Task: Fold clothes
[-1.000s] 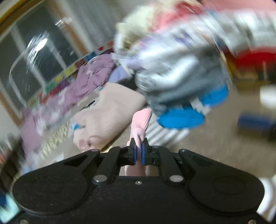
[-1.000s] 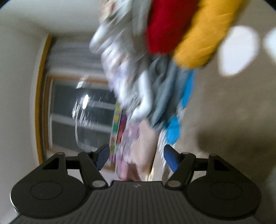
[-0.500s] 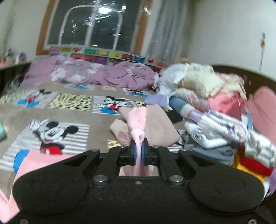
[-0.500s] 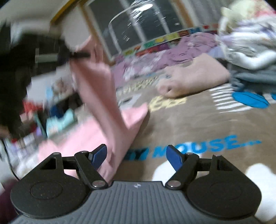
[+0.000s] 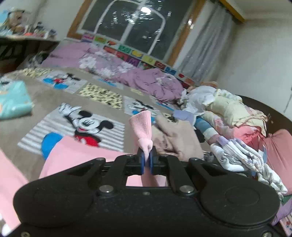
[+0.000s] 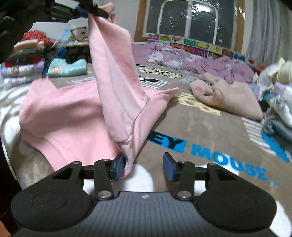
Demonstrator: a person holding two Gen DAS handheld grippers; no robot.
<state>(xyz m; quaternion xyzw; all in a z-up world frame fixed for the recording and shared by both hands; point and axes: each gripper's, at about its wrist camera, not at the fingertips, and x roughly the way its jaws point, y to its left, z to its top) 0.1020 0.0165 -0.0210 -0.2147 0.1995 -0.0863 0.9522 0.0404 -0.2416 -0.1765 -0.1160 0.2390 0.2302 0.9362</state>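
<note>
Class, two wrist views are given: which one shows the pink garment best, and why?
The right wrist view: the pink garment spreads on the bed and rises to the left gripper, a fold between the closing right gripper's jaws. The left wrist view shows a pinched cuff and patches.

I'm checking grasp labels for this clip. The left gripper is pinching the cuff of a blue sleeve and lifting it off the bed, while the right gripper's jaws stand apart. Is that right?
Not quite: the sleeve is pink, not blue. The left wrist view shows the left gripper shut on its pink ribbed cuff, and the right wrist view shows it lifted off the bed. The right gripper does have its jaws apart, though they are closing, with pink fabric against one pad.
</note>
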